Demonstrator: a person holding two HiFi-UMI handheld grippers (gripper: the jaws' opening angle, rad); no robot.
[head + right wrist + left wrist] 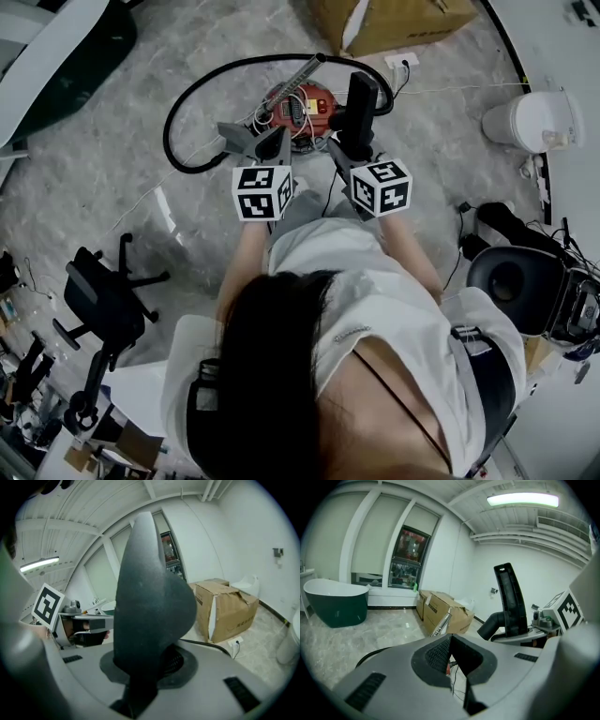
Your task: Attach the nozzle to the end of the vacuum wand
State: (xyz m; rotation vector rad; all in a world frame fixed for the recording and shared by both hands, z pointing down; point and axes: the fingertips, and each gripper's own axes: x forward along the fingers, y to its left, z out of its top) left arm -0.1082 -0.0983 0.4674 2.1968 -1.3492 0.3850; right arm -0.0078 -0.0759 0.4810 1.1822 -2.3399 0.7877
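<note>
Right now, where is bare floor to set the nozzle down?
Bare floor: left of the hose loop, between bathtub and office chair; also between vacuum and white bin. Crowded: around the vacuum, inside the hose loop.

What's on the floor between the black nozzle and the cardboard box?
The red vacuum cleaner, with its metal wand slanting across it and black hose looping left. The head view shows it.
</note>
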